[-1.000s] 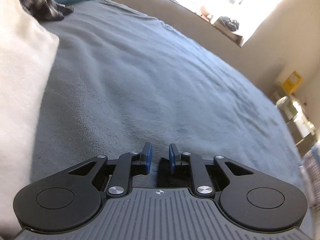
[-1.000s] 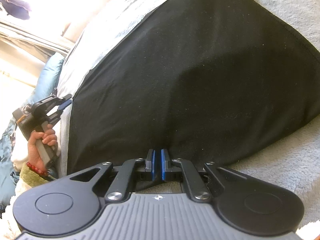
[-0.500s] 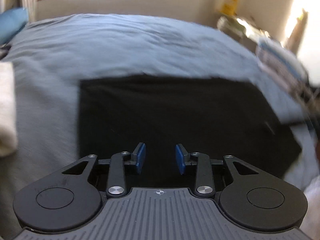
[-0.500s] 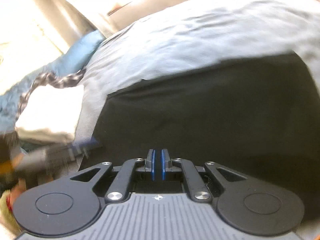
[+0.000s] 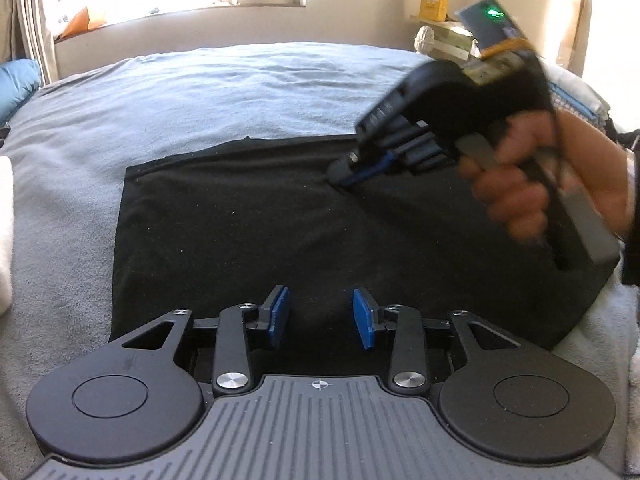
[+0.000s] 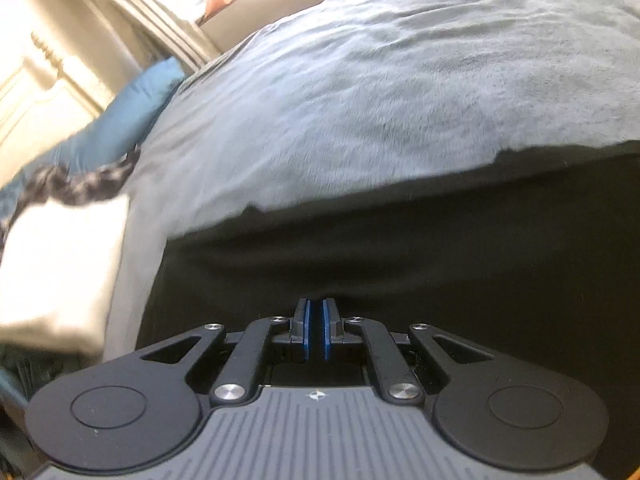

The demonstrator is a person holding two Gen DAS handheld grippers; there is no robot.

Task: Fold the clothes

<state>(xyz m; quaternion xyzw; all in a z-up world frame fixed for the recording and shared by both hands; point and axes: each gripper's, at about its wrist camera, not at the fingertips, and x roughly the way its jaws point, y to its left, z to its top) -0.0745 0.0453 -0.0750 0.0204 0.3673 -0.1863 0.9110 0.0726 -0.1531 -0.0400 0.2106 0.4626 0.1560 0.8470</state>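
Black cloth (image 5: 256,216) lies flat on bed (image 5: 224,80), mid-frame. It looks soft, light, floppy, so we'd take it by corners. Left gripper (image 5: 321,317) fingers opening, nothing between; right gripper (image 6: 316,330) fingers together, holding nothing we can see.

Black garment (image 5: 280,216) on grey-blue blanket (image 5: 224,88); teal pillow (image 6: 132,120), white cloth (image 6: 60,264).

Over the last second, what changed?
The left gripper swung from bare blanket to over the black garment, jaws opening, nothing between them. The right gripper swept across the garment. Unchanged: the right is shut as before and the garment lies flat.
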